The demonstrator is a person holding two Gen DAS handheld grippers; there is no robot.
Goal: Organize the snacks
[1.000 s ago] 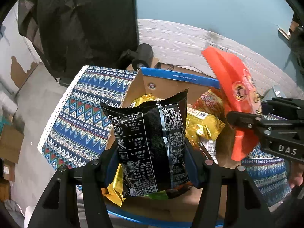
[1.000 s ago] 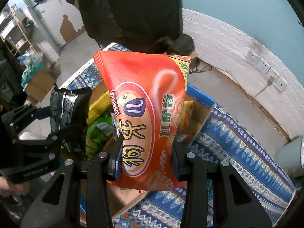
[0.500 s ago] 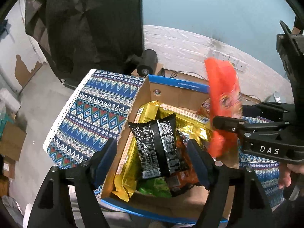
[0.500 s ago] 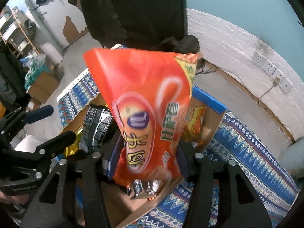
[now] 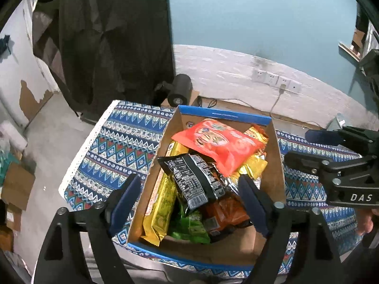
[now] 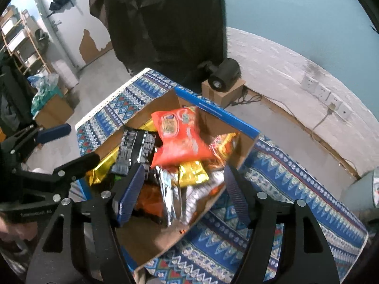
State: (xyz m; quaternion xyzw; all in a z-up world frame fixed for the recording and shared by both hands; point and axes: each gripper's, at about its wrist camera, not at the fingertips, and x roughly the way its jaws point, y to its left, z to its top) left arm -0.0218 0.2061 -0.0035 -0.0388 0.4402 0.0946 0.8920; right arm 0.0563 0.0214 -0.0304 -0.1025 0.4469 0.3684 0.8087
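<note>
A cardboard box with a blue rim (image 5: 225, 116) (image 6: 227, 116) holds several snack bags. The black bag (image 5: 194, 179) (image 6: 135, 149) lies loose on the pile, and the orange-red bag (image 5: 220, 142) (image 6: 180, 137) rests on top toward the far side. My left gripper (image 5: 189, 201) hovers above the box, its jaws opening, with nothing pressed between them. My right gripper (image 6: 182, 189) also hangs over the box, jaws opening and holding nothing. Each gripper shows in the other's view: the right gripper (image 5: 331, 156) at the right edge, the left gripper (image 6: 61, 146) at the left.
The box sits on a table with a blue patterned cloth (image 5: 113, 142) (image 6: 284, 177). Yellow (image 5: 158, 208), green (image 5: 189, 224) and orange (image 5: 225, 213) bags fill the box. A black lamp (image 5: 180, 92) stands behind, with wall sockets (image 5: 274, 80) and dark fabric (image 5: 113, 35) beyond.
Both grippers opened and rose. The black bag fell out of the left gripper into the box, and the orange-red bag fell out of the right gripper onto the pile.
</note>
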